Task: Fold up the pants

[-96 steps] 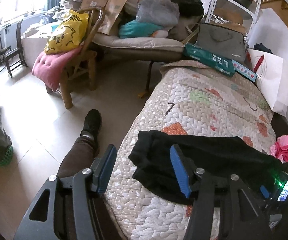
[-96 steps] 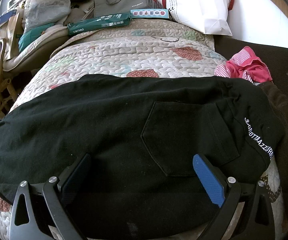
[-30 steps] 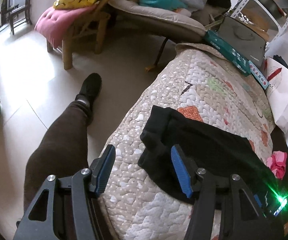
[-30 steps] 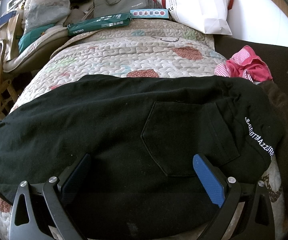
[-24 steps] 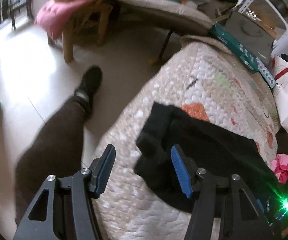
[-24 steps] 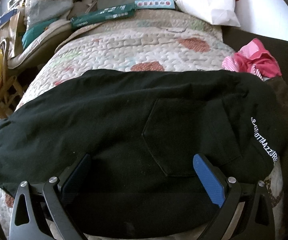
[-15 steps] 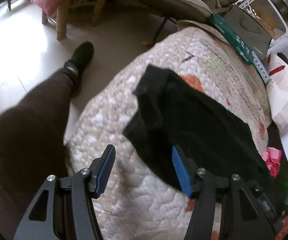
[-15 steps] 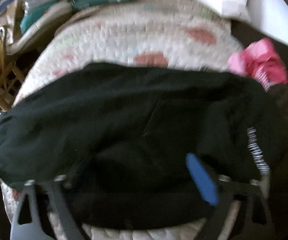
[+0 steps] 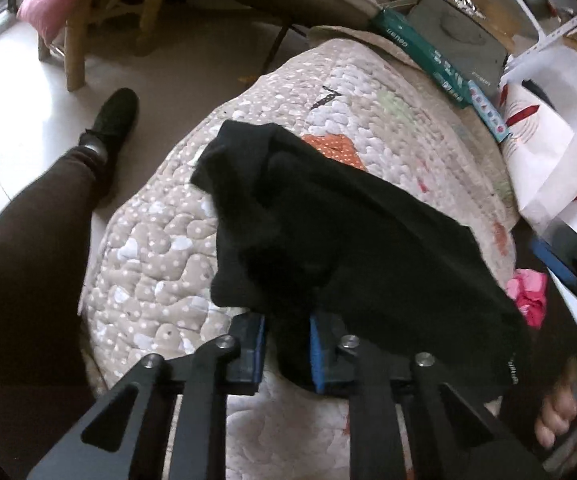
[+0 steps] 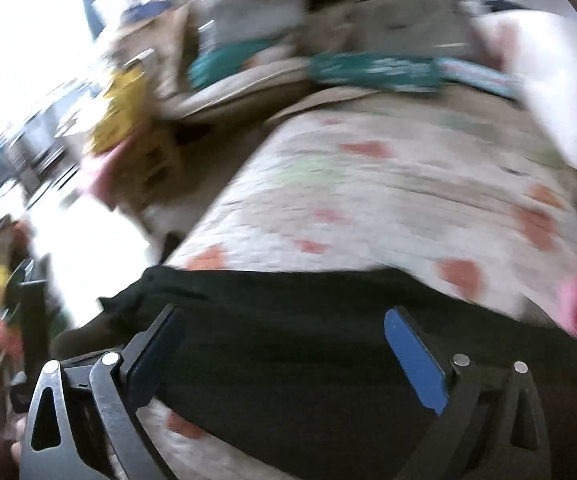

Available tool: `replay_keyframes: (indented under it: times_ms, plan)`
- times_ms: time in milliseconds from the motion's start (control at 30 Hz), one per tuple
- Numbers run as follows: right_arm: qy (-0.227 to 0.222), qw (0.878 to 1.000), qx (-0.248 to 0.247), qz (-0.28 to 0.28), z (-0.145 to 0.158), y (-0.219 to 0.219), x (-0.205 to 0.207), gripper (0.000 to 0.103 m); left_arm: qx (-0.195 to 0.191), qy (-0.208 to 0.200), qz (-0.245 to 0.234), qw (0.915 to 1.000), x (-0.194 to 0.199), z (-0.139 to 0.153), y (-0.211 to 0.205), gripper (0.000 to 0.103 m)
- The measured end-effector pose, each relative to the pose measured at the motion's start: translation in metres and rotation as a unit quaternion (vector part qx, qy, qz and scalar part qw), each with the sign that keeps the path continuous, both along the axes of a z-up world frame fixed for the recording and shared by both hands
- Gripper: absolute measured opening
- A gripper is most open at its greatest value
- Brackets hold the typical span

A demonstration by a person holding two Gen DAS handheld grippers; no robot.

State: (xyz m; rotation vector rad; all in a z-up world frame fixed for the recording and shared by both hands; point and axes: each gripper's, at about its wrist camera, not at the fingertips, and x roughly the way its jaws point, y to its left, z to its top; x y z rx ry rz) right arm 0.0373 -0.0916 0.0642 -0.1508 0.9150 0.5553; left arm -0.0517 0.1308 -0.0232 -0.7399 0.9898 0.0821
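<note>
The black pants (image 9: 348,232) lie folded across a quilted, patchwork-covered bed (image 9: 160,264), their left end bunched up. My left gripper (image 9: 286,344) is at the near edge of that bunched end; its jaws are closing and the blue pads pinch a fold of black fabric. In the blurred right wrist view, my right gripper (image 10: 282,316) hovers over the pants (image 10: 308,360) with its jaws wide and opening, nothing pinched between them. The left wrist view catches one blue pad of the right gripper (image 9: 568,272) at its right edge, with the hand (image 9: 556,412) holding it.
A person's leg (image 9: 48,208) and black shoe (image 9: 114,116) are on the floor left of the bed. A pink cloth (image 9: 528,292) lies at the bed's right. A green box (image 9: 420,48), a grey bag (image 9: 460,36) and a white bag (image 9: 544,160) sit at the far end. A wooden chair (image 9: 68,4) stands beyond.
My left gripper dropped toward the pants' bunched end and closed on its near edge. My right gripper lifted off the pants and swung left, so its view blurred.
</note>
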Motion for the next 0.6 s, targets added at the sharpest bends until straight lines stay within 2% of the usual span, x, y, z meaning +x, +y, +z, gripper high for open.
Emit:
replay_keyframes:
  times_ms: [133, 233, 400, 533, 600]
  plan:
    - [0.05, 0.993, -0.036, 0.099, -0.026, 0.073, 0.023, 0.092, -0.025, -0.017, 0.003, 0.9995, -0.005, -0.002, 0.005, 0.015]
    - [0.081, 0.984, -0.057, 0.147, -0.047, 0.117, 0.036, 0.09, -0.043, -0.026, 0.007, 0.9987, -0.009, -0.007, 0.009, 0.016]
    - [0.115, 0.966, -0.104, 0.205, -0.086, 0.172, 0.048, 0.089, -0.063, -0.031, 0.008, 0.9975, -0.008, -0.013, 0.012, 0.016]
    - [0.131, 0.949, -0.151, 0.243, -0.115, 0.2, 0.047, 0.087, -0.064, -0.029, -0.002, 0.9975, -0.006, -0.013, 0.012, 0.015]
    - [0.141, 0.939, -0.161, 0.268, -0.123, 0.211, 0.04, 0.064, -0.064, -0.026, -0.01, 0.9975, -0.004, -0.013, 0.015, 0.014]
